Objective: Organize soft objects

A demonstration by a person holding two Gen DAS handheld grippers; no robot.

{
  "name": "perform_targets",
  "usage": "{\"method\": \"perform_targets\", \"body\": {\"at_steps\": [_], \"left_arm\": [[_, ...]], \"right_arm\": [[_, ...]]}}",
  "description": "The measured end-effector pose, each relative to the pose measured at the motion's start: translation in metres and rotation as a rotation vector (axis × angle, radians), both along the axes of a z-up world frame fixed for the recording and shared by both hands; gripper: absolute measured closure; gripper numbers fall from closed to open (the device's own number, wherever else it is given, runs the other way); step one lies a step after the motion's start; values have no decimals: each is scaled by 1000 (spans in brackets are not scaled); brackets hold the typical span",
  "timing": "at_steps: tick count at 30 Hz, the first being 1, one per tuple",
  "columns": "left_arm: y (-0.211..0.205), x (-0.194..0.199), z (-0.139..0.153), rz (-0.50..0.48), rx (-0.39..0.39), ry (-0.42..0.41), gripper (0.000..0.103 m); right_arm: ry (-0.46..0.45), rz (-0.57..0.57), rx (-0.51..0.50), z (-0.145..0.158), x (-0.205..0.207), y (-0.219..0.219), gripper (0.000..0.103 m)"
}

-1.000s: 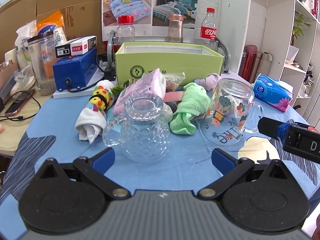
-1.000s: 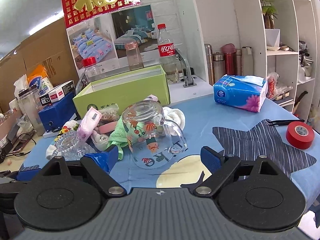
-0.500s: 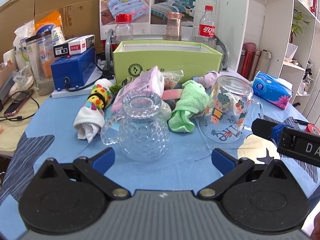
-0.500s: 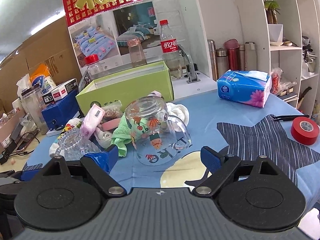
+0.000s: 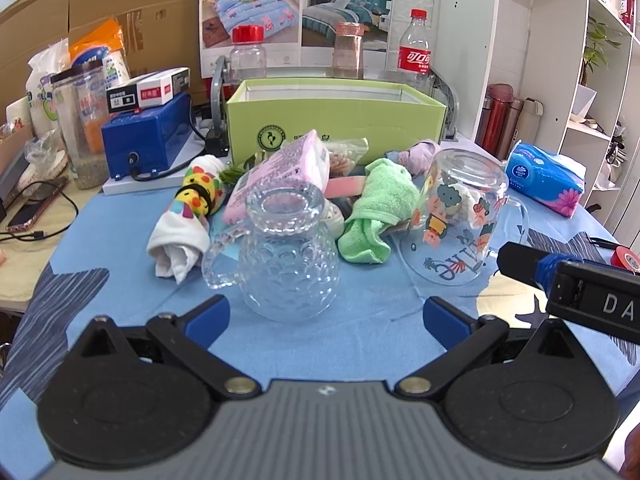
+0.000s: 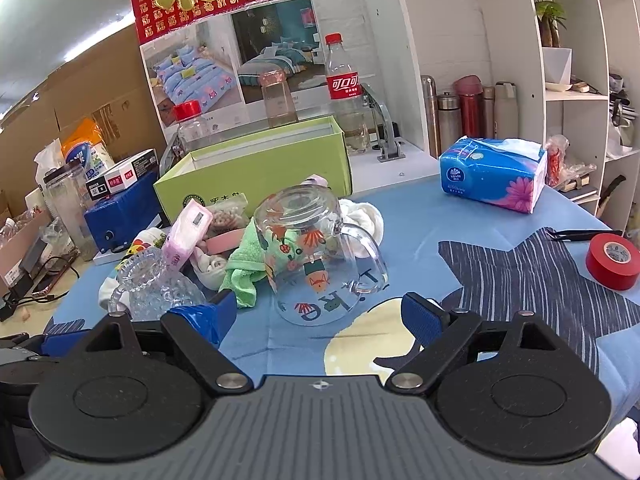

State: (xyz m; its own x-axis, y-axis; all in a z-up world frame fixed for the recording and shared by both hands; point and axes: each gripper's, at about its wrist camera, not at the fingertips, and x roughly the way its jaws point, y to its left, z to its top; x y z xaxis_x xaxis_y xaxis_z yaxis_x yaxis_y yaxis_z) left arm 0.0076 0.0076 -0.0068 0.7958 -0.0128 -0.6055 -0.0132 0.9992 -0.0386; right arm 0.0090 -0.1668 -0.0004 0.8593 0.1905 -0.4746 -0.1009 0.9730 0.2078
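Observation:
Soft things lie in a heap in front of the open green box (image 5: 336,122) (image 6: 256,176): a green towel (image 5: 378,208) (image 6: 244,264), a white rolled cloth with coloured dots (image 5: 186,224), a pink tissue pack (image 5: 280,172) (image 6: 188,232), a lilac cloth (image 5: 418,156) and a white cloth (image 6: 366,216). A textured glass mug (image 5: 286,256) (image 6: 156,284) stands upside down just ahead of my open, empty left gripper (image 5: 326,316). My right gripper (image 6: 316,312) is open and empty, close to an upturned cartoon-printed glass mug (image 6: 316,252) (image 5: 460,216).
A blue tissue pack (image 6: 494,174) (image 5: 544,178), red tape roll (image 6: 612,256) and black tweezers (image 6: 580,234) lie at the right. A blue device (image 5: 146,134), jars, bottles and a phone (image 5: 36,208) stand at the left and back. White shelves rise on the right.
Both grippers have edged forward and slightly up, so the mugs and heap sit a little lower and nearer in view. Nothing on the table has moved; both stay open.

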Motion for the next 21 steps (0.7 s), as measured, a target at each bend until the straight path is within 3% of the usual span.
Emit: {"method": "perform_targets", "body": {"at_steps": [3, 6, 11, 16, 21], "left_arm": [[8, -5, 6, -9, -4, 7, 0], [28, -15, 21, -8, 41, -16, 0], [86, -11, 42, 99, 45, -12, 1], [132, 54, 49, 227, 40, 14, 1], [143, 137, 20, 144, 30, 157, 1]], "right_arm": [[2, 4, -3, -1, 0, 0, 27], [11, 8, -19, 1, -1, -4, 27], [-4, -4, -79, 10, -12, -22, 27], [-22, -40, -53, 23, 3, -37, 27], [8, -46, -6, 20, 33, -43, 27]]}}
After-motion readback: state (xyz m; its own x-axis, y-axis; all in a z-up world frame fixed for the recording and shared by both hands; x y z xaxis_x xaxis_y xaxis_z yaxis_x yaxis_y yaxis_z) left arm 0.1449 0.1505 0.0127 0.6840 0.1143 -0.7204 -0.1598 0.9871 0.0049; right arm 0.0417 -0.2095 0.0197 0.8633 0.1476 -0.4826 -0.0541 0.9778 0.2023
